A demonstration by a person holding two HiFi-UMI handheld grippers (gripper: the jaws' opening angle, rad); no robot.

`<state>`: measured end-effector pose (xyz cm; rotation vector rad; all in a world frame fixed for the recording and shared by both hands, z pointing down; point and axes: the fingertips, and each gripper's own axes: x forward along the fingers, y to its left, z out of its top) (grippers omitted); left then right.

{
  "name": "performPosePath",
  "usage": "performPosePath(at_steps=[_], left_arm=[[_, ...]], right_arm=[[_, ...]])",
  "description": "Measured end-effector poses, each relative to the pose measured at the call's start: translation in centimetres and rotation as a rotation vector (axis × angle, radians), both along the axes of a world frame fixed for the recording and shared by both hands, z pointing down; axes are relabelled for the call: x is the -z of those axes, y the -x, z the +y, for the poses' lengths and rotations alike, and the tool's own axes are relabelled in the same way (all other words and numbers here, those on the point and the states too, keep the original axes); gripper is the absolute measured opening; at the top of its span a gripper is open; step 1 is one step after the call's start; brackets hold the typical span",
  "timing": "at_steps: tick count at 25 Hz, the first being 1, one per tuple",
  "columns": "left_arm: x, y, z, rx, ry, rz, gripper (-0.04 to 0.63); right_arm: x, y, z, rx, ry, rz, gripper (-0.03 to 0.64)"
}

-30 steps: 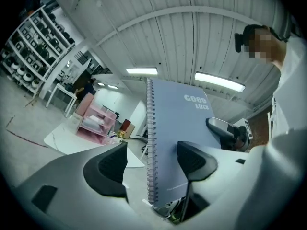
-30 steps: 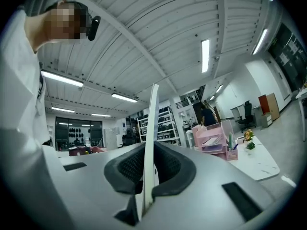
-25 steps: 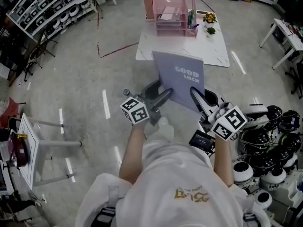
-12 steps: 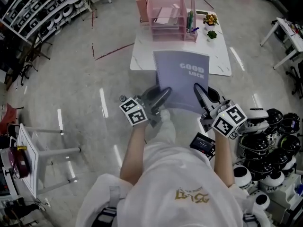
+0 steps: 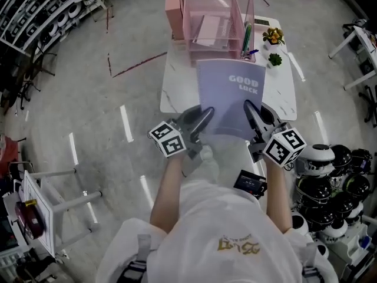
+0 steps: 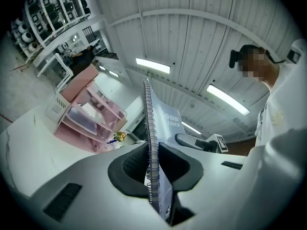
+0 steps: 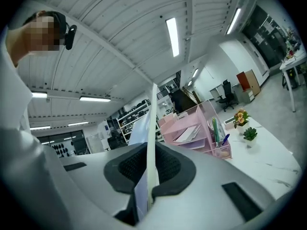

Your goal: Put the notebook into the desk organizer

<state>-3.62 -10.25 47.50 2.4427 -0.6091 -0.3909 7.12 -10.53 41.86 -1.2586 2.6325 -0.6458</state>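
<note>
Notebook [image 5: 230, 96] in the head view: lilac cover facing up, printed GOOD LUCK, carried between both tongs over the near end of the white desk [image 5: 175, 84]. Far edge meets the front of the pink desk organizer [image 5: 215, 16] in the picture; touching or not, cannot tell. Not in any compartment yet. Left tongs [image 5: 206, 112] at the left edge near the lower corner, right tongs [image 5: 250, 107] at the right edge. Pens [image 5: 246, 35] upright in the organizer's side cup, two small potted plants [image 5: 274, 47] just beside it. Black and white helmets [image 5: 330, 181] heaped on the floor at the right.

Left gripper view: jaws just closed in, now pinching the spiral-bound edge, wire coil running up between the dark pads. Cover and its lettering off to the right, organizer ahead on the left with its trays facing this way, right tongs visible beyond the page.

Right gripper view: jaws pressed onto the opposite edge, seen as a thin pale strip rising between the pads. Organizer straight ahead on the desk, pens and both plants to its right.
</note>
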Motion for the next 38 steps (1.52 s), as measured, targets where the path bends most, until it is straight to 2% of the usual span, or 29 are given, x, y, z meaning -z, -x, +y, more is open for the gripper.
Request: performPosePath(at_steps=[10, 16, 21, 24, 29, 38], left_arm=[[-1.3, 0.6, -10.9, -0.006, 0.082, -0.011, 0.052], [-1.6, 1.4, -13.7, -0.066, 0.101, -0.047, 0.052], [-1.6, 1.6, -15.2, -0.102, 0.090, -0.118, 0.055], [-2.1, 1.9, -16.7, -0.066, 0.139, -0.132, 0.052], [-2.4, 2.1, -18.4, -0.014, 0.223, -0.100, 0.048], [-1.1, 1.5, -21.4, 0.072, 0.336, -0.049, 0.047]], right_arm=[[-2.8, 0.3, -11.9, -0.032, 0.095, -0.030, 0.046], [-4.3, 1.2, -15.7, -0.055, 0.172, -0.038, 0.048], [-4.9, 1.4, -17.6, -0.066, 0.220, -0.029, 0.052], [-5.1, 1.7, -18.6, -0.061, 0.239, -0.027, 0.054], [-5.4, 2.0, -20.5, -0.064, 0.269, -0.007, 0.055], [-4.3, 1.5, -24.0, -0.048, 0.248, 0.128, 0.069]])
